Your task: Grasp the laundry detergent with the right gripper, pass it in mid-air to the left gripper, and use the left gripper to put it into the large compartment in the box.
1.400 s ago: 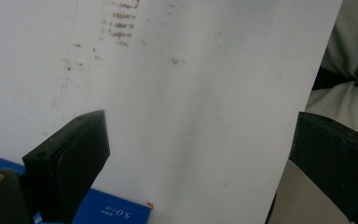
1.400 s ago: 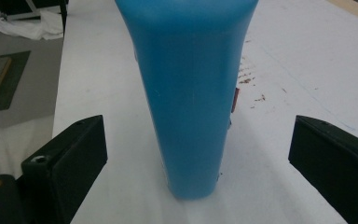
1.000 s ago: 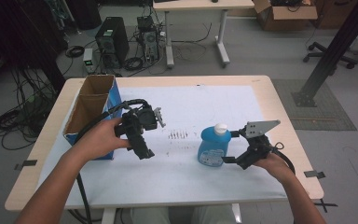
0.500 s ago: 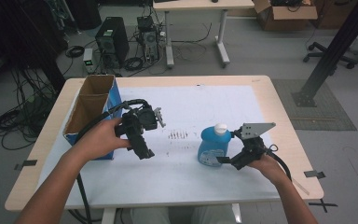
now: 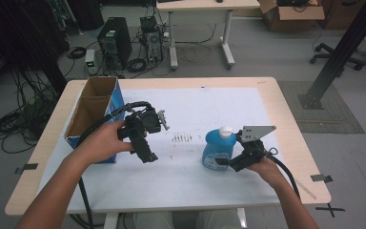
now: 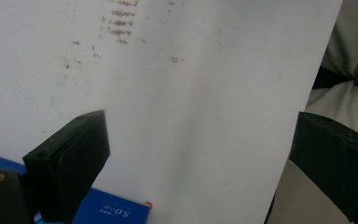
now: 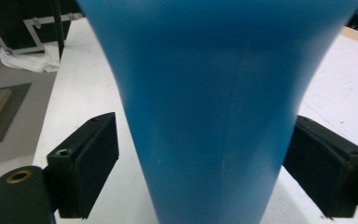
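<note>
A blue bottle (image 5: 218, 151) with a white cap stands upright on the white table sheet, right of centre. My right gripper (image 5: 223, 162) reaches it from the right, low on its body. In the right gripper view the bottle (image 7: 205, 93) stands between the two jaws. The jaws have just been closing, with a thin gap still showing at the left pad (image 7: 88, 168). My left gripper (image 5: 147, 155) hangs over the sheet left of centre, tilted down, open, with nothing between its jaws (image 6: 200, 126).
An open cardboard box with a blue side (image 5: 93, 107) stands at the table's left edge, just behind my left hand. Its blue corner (image 6: 107, 212) shows beside the left jaw. Faint ink marks (image 5: 182, 138) lie between the grippers. The table's near edge (image 5: 171, 202) is close.
My right gripper has slid a little left, so its jaws now stand around the bottle's lower body. The left hand and gripper have kept still.
</note>
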`<state>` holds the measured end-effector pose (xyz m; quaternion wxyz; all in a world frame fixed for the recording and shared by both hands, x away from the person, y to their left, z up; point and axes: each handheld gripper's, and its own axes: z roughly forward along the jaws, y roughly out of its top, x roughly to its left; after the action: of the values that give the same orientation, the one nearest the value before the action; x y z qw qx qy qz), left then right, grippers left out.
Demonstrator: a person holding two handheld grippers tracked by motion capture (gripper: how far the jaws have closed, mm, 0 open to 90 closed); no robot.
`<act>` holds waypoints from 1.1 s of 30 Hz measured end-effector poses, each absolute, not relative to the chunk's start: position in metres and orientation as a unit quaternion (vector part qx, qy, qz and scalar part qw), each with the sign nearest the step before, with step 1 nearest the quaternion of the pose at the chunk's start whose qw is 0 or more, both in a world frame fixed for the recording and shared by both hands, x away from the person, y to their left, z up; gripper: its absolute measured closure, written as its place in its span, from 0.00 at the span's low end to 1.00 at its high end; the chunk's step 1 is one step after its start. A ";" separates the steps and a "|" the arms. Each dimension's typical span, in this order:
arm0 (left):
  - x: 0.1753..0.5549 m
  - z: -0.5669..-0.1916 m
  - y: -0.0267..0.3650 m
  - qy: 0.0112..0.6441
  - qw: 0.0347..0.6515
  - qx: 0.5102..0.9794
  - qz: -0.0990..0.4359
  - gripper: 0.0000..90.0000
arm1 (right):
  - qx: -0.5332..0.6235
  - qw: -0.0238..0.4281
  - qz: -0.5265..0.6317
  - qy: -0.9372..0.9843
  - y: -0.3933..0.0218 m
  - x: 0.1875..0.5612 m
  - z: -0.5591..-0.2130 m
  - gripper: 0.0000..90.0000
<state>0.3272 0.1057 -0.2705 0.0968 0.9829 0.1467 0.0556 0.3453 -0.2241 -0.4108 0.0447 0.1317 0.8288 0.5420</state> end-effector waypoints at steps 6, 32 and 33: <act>0.327 -0.272 0.106 0.148 0.096 0.983 0.055 0.06 | 0.130 0.041 0.547 0.826 -0.225 0.346 -0.411 0.22; 0.328 -0.273 0.105 0.150 0.096 0.982 0.057 0.06 | 0.114 0.054 0.549 0.826 -0.227 0.346 -0.409 0.44; 0.328 -0.272 0.105 0.149 0.095 0.983 0.057 0.06 | 0.113 0.053 0.549 0.826 -0.227 0.346 -0.409 0.45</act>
<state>0.3281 0.1054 -0.2724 0.0953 0.9825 0.1493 0.0570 0.3458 -0.2270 -0.4090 0.0531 0.1135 0.8262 0.5493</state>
